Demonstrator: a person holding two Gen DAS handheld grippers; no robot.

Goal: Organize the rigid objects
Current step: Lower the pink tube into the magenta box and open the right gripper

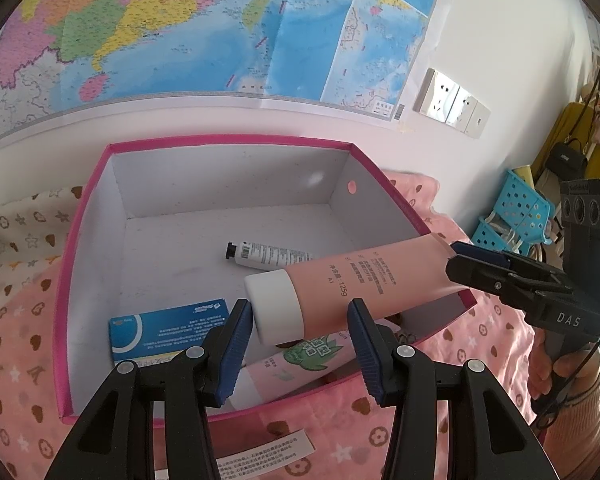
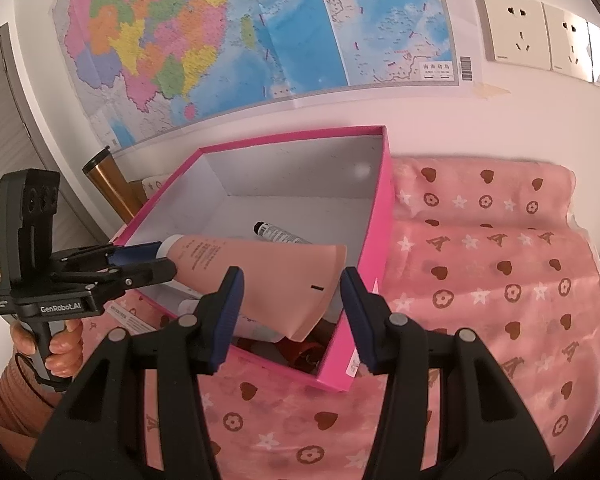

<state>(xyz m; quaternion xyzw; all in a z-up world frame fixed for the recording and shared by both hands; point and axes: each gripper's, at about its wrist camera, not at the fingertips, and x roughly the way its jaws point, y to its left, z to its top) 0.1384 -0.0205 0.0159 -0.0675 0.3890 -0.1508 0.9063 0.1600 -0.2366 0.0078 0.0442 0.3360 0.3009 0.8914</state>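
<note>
Left wrist view: left gripper open around pink tube cap; right gripper wide, crimp end between fingers, maybe handoff over pink box.

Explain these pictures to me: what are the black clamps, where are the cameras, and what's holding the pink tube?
No robot here: a person holds one clamp tool in each hand, each carrying its own camera that looks along the fingers. One picture looks past the left hand-held gripper, the other past the right hand-held gripper. A pink box sits on a pink blanket. Inside lie a small tube, a blue carton and a leaf-print tube. The pink tube hangs above the box, one end between each gripper's fingers; which one clamps it is unclear.
</note>
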